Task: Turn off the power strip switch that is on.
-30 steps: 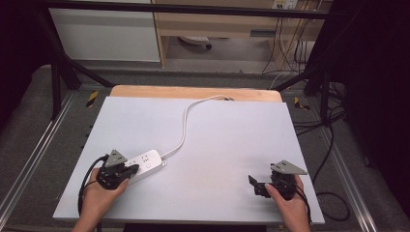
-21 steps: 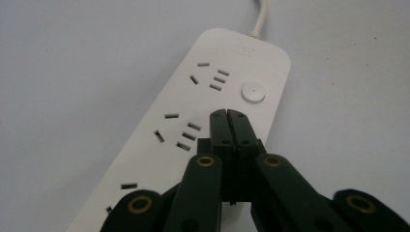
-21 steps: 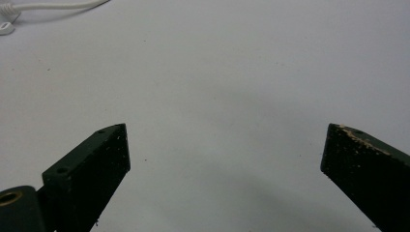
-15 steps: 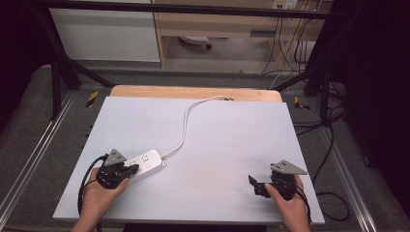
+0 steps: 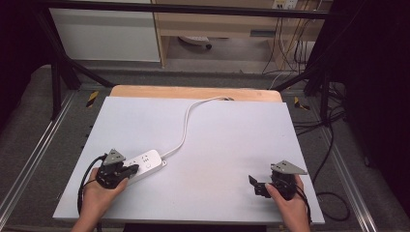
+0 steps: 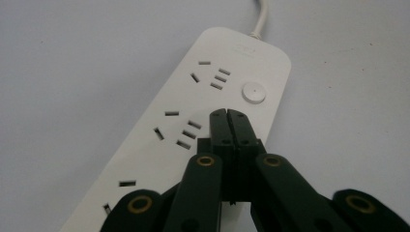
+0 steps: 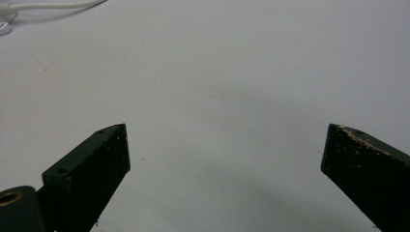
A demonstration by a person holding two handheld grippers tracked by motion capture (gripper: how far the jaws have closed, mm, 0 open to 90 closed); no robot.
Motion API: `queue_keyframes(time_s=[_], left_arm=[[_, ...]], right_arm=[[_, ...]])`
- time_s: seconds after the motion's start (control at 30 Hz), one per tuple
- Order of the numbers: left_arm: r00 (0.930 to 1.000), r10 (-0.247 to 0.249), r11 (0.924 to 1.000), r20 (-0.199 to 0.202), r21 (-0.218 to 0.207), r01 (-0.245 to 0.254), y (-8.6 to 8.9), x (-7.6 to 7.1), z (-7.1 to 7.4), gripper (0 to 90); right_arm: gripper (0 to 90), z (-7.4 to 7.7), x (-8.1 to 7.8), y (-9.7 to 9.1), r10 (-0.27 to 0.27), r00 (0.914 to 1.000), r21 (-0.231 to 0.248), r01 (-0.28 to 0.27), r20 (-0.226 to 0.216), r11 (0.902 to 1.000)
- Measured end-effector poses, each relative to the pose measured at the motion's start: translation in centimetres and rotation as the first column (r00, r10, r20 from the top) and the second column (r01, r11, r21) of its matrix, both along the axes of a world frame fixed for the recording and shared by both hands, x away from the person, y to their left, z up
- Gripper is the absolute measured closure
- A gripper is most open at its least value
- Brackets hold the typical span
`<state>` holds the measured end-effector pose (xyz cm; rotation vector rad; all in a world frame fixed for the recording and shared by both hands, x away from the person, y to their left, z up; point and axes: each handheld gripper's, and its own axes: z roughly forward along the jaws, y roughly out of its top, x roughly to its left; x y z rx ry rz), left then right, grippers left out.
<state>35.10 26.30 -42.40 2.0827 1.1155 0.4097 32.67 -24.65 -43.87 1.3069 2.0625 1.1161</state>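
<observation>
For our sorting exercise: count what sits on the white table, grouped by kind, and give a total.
Power strips: 1
Grippers: 2, left and right
Total: 3

Power strip (image 5: 147, 163) and cord (image 5: 186, 123) cross table's (image 5: 232, 145) left half.

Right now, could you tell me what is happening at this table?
A person holds a hand-held gripper in each hand. The left hand-held gripper, jaws shut, rests over the white power strip near its round button. The right hand-held gripper sits open above the bare table, holding nothing.
</observation>
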Motion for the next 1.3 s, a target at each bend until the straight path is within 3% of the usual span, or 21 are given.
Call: queue_keyframes(time_s=[0.37,1.3], left_arm=[[0.9999,-0.002,0.9998,0.01,0.019,0.002,-0.2,-0.08,-0.02,90.0],[0.9999,-0.009,0.9999,0.008,0.015,0.008,-0.09,-0.03,-0.01,90.0]], right_arm=[[4.1,0.0,0.01,-0.08,-0.001,1.0,-0.001,0.001,0.0,1.0],[4.0,0.1,-0.05,-0.14,-0.003,1.0,0.0,0.003,0.002,1.0]])
